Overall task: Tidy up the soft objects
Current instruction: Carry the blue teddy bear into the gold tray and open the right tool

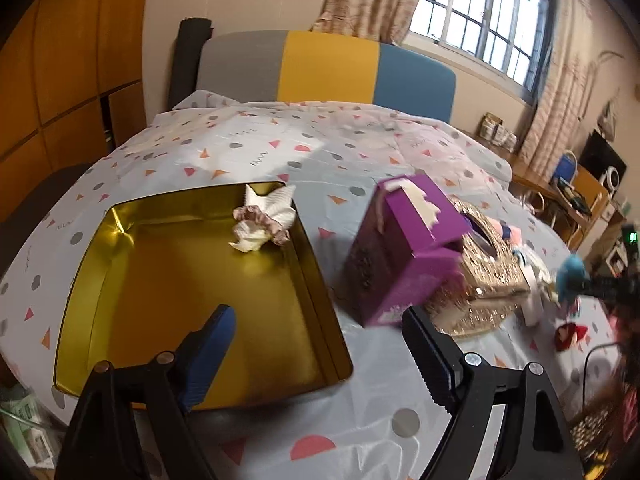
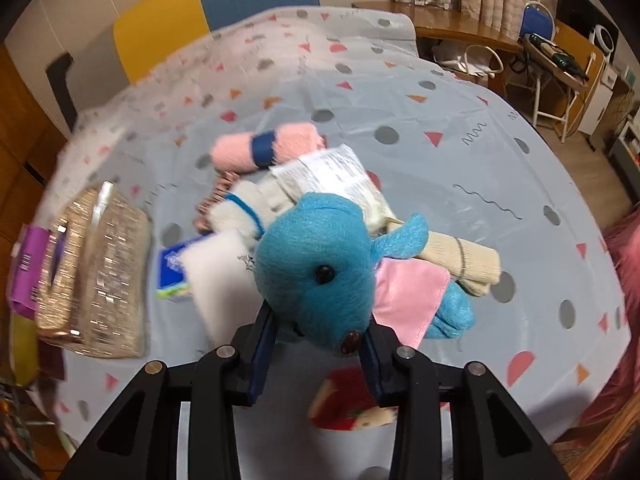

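Black claw point(image 1: 320, 354) frames — blue ribbed pads point(image 1: 208, 360), silver screws.

A blue plush toy point(image 2: 316, 272) with a black bead eye sits upright, clamped between the right claw point(image 2: 318, 346) pads, above a pile holding a pink rolled towel point(image 2: 266, 146) and cream socks point(image 2: 460, 256).

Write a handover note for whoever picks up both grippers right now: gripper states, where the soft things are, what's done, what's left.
Left gripper: open, empty, above the gold tin.
Right gripper: shut on the blue plush toy, lifted over the pile.
Done: scrunchie and white cloth lie in the tin's far corner.
Left: plush toy, pink rolled towel, beige socks, pink cloth on the bedsheet.
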